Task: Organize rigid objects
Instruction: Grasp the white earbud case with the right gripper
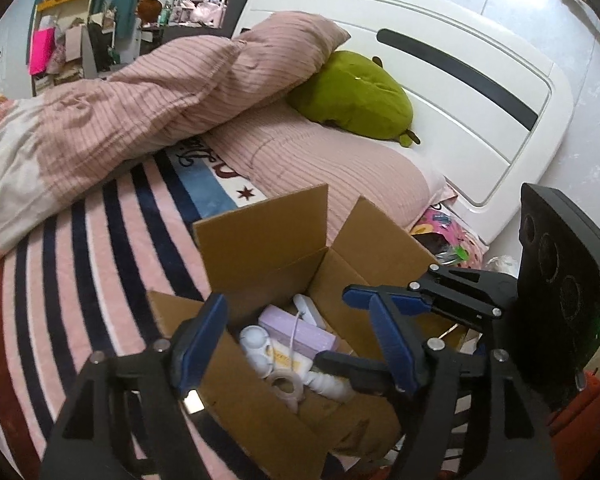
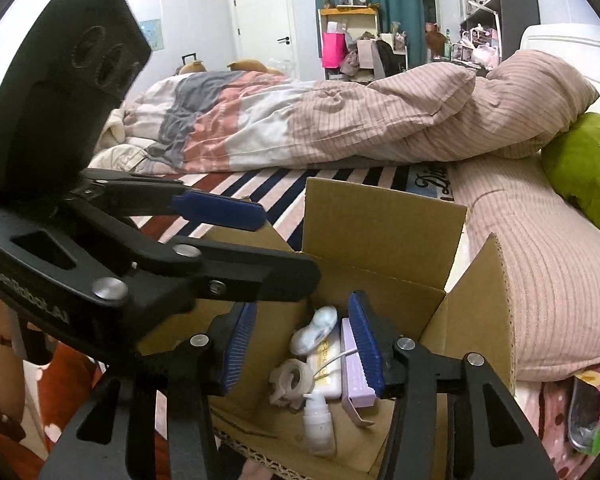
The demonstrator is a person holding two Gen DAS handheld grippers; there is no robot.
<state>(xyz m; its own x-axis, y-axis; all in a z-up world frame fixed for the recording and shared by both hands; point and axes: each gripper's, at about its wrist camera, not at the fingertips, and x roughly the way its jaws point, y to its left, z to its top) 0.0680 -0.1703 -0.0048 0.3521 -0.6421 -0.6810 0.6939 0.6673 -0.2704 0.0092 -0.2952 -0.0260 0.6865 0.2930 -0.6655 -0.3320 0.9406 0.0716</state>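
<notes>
An open cardboard box stands on the striped bed. Inside lie a lilac box, a white round case, a tape roll, a white spray bottle and a white flat pack. My left gripper hovers open and empty over the box. My right gripper is open and empty above the items; it shows in the left wrist view crossing the box from the right.
A pink striped duvet and pillow lie beyond the box. A green plush rests against the white headboard. Pink patterned items lie beside the box on the right. Shelves and clutter stand at the far wall.
</notes>
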